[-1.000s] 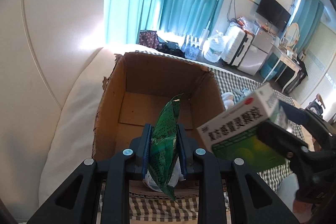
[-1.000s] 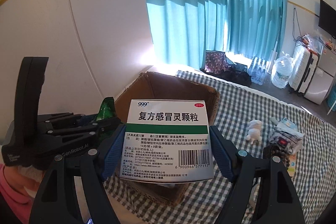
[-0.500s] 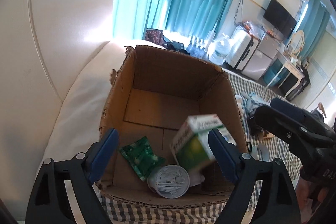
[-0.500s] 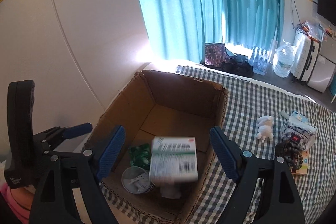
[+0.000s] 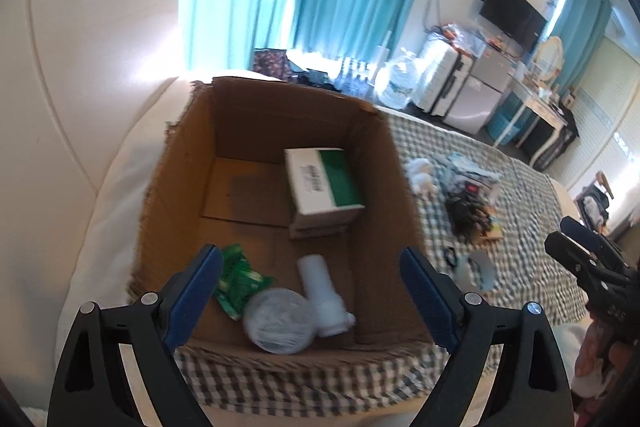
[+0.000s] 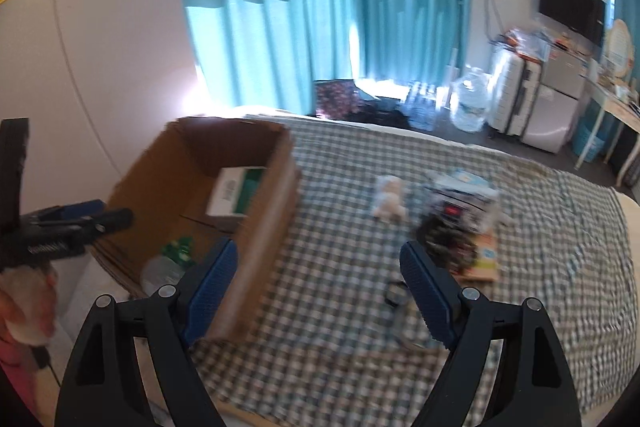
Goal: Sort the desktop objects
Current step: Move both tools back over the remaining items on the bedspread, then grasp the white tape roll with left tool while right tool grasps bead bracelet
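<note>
The cardboard box sits on the bed, left of a pile of oddments. Inside it — medicine carton at the back, packet, cup and bottle nearest my left claw.

Medicine box flat inside carton

One cardboard box, holding four things: one medicine carton, one green packet, one white bottle, one round lid.
</note>
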Action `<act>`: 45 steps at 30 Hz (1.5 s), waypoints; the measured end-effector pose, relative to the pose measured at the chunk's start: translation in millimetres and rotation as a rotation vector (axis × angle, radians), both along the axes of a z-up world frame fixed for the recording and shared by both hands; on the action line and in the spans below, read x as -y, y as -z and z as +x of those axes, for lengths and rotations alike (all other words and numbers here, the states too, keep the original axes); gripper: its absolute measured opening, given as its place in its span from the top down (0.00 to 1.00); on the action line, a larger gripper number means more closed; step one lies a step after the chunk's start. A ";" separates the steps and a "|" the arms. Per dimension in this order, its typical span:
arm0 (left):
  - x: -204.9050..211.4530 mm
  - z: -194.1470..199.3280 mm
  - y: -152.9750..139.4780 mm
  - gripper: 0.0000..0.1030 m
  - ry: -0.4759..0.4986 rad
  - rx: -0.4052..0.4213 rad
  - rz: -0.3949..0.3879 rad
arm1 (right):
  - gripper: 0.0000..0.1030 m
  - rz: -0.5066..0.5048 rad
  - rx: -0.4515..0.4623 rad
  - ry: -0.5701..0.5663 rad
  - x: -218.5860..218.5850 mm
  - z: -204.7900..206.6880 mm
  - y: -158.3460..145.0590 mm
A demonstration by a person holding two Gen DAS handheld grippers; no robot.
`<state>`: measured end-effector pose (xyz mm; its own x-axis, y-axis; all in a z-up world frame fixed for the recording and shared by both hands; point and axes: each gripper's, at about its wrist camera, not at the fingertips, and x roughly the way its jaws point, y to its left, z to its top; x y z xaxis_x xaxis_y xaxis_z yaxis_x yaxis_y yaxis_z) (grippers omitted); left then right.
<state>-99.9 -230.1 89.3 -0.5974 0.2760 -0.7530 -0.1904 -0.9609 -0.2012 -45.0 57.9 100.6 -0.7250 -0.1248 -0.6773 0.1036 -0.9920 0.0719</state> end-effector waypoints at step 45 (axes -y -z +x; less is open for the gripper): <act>-334.2 4.7 171.6 0.01 0.196 0.031 -0.174 | 0.19 -0.201 0.096 0.249 -268.8 -18.4 112.8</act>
<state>-95.2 104.2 -82.3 -0.5208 0.2488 -0.8167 -0.3727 -0.9269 -0.0447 -63.4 326.7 -12.2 -0.6839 -0.0901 -0.7240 -0.1573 -0.9508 0.2668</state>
